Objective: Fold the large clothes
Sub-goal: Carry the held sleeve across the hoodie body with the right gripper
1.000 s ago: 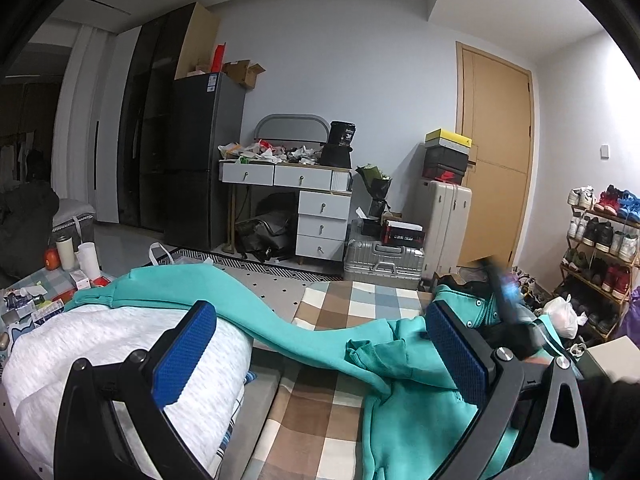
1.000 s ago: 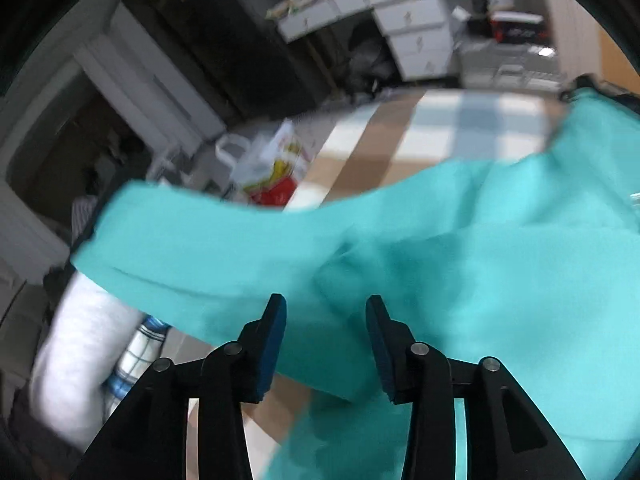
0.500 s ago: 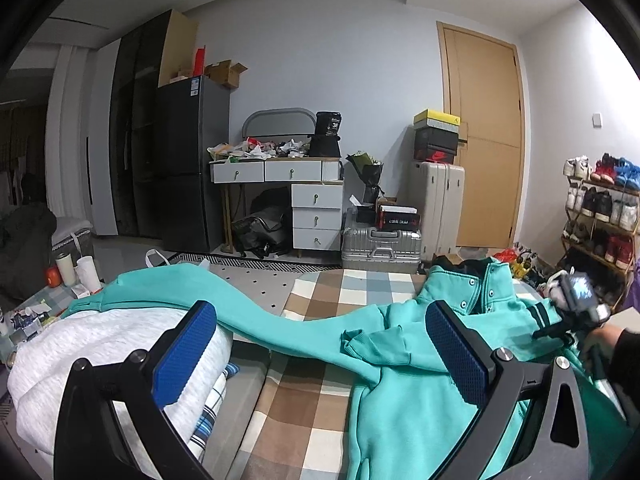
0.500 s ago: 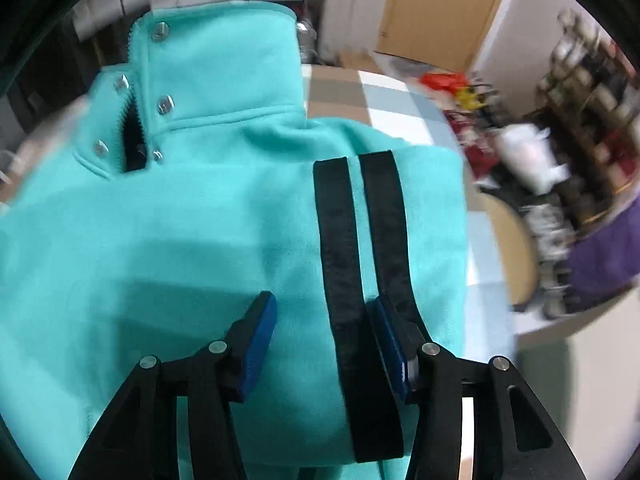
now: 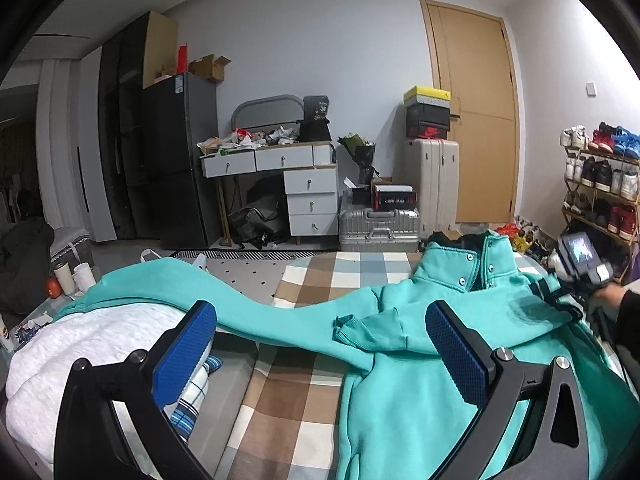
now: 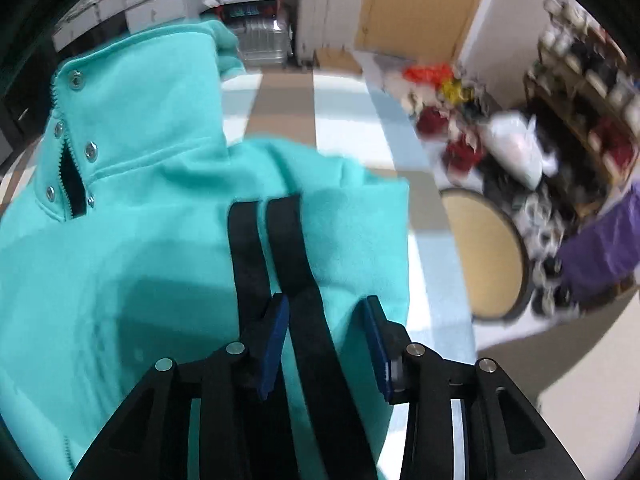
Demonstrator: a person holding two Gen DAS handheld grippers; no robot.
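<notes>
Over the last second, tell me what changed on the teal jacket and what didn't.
The right gripper swung from over the long sleeve to the shoulder with the two black stripes. Its fingers have been closing around one stripe; whether they pinch the fabric is unclear. The left gripper kept wide open above the teal jacket. The sleeve is still draped over the white bundle.

At the bottom of the frame the left hand-held gripper (image 5: 320, 352) stands wide open, nothing between its blue pads. Beyond it a teal jacket (image 5: 404, 364) lies on a checked blanket (image 5: 288, 396), one sleeve stretched left over a white garment (image 5: 80, 344). At the right edge, a hand (image 5: 604, 300) holds the right hand-held gripper over the jacket's shoulder.
</notes>
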